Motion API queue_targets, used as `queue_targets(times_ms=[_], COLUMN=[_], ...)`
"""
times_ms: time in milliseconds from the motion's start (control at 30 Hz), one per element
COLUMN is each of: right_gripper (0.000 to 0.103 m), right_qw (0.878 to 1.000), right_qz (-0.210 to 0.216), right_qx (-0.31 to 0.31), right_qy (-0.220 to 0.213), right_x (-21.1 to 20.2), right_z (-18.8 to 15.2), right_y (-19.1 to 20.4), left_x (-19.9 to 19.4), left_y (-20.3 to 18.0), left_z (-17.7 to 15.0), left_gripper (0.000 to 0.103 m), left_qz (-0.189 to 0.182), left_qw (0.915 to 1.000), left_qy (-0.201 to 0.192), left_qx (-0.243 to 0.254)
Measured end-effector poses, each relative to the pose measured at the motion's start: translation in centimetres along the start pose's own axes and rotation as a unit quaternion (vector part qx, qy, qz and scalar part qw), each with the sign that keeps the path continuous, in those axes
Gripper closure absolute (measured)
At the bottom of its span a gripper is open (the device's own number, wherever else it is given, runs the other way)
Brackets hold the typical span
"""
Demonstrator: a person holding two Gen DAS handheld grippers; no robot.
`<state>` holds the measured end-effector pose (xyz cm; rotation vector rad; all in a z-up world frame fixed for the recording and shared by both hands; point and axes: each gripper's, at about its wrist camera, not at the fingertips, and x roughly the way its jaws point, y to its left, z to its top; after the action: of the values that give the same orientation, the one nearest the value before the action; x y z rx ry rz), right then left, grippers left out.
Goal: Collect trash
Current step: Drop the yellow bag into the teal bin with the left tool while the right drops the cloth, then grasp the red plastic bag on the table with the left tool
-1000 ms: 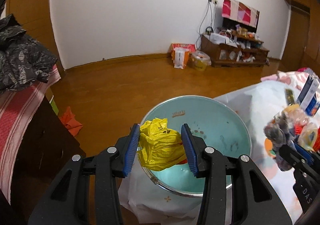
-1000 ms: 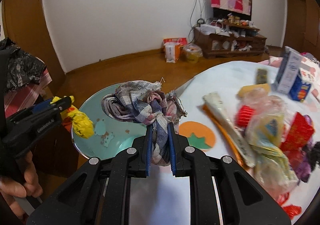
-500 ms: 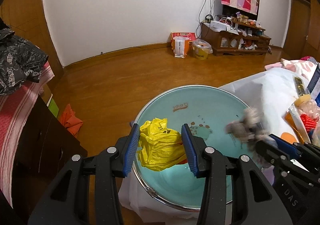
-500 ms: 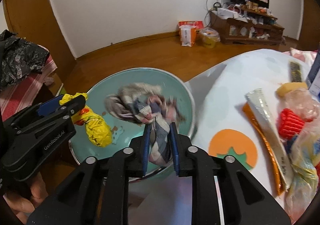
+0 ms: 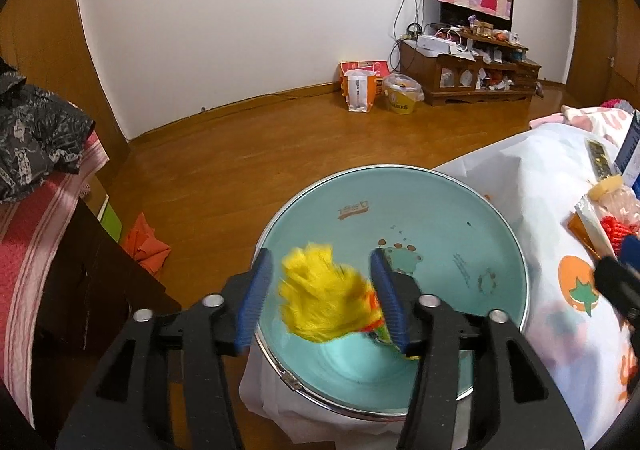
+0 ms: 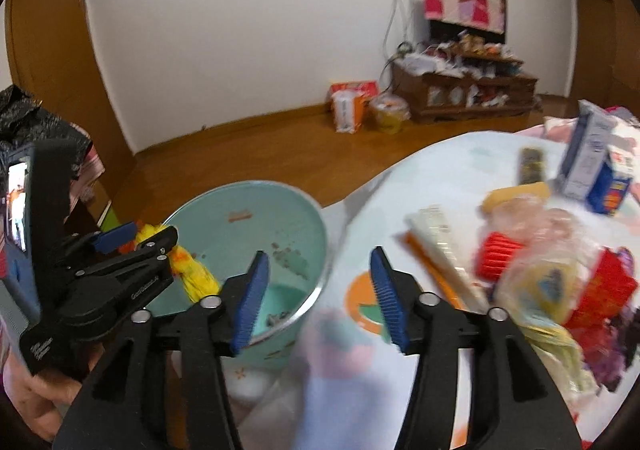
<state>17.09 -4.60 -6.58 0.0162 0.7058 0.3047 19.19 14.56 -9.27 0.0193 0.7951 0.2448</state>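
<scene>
A teal round bin [image 5: 440,218] stands beside the table; it also shows in the right wrist view [image 6: 224,222]. My left gripper [image 5: 322,300] is open over the bin's near rim, and a blurred yellow plastic bag [image 5: 324,304] sits between its jaws with a gap on the left side. In the right wrist view the left gripper [image 6: 132,246] hangs over the bin with the yellow bag [image 6: 196,274] trailing below it. My right gripper [image 6: 316,290] is open and empty above the bin's right rim and the table edge. The checked cloth is not in view.
The table has a white cloth with orange fruit prints [image 6: 452,170]. A pile of wrappers and bags [image 6: 540,270] lies on it at the right, with a milk carton [image 6: 588,158] behind. A dark cabinet with clothes [image 5: 36,154] stands left. Wood floor lies beyond the bin.
My left gripper has opened wider and the yellow bag is blurred, slipping down into the bin. My right gripper has opened, the checked cloth is gone from it, and it has swung right.
</scene>
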Motion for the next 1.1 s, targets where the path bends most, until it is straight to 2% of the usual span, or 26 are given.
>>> queue_targets(times_ms=[33,200,267,333,633,867,1100], right_gripper=[0.042,0.013,0.007,0.007,0.006,0.006,0.006], right_qw=[1.0,0.998,0.996,0.995,0.992,0.98,0.969], right_qz=[-0.009,-0.032,-0.046,-0.054,-0.088,-0.159,-0.192], right_qx=[0.0,0.02,0.029,0.032,0.067,0.095,0.14], right_qy=[-0.008,-0.04,-0.064,-0.073,-0.063,-0.073,-0.073], right_x=[-0.7,-3.2,-4.4,-5.3,-8.2,-11.1,-13.6], right_z=[-0.2,-1.1,-1.4,-1.4,-2.6,-4.3,-6.6], right_y=[-0.3,-1.7,-2.4,-2.7,-6.1,-9.6,-13.6], left_x=[-0.2,-2.1,-3.1,-4.0,-7.7,-10.8,-12.8], left_y=[-0.1,-1.2,-1.5,-2.0,-4.7,-7.2,-10.2], left_z=[0.0,-0.1,-0.1,-0.1,-0.9,-2.0,-3.1], left_gripper=[0.041,0.014,0.011,0.011,0.006,0.006,0.006], left_qz=[0.003,0.02,0.021,0.02,0.0,-0.039,-0.079], left_qw=[1.0,0.9993,0.9989,0.9986,0.9973,0.9948,0.9904], left_qy=[-0.003,-0.024,-0.033,-0.039,-0.056,-0.069,-0.073], left_qx=[0.003,0.02,0.025,0.03,0.047,0.063,0.087])
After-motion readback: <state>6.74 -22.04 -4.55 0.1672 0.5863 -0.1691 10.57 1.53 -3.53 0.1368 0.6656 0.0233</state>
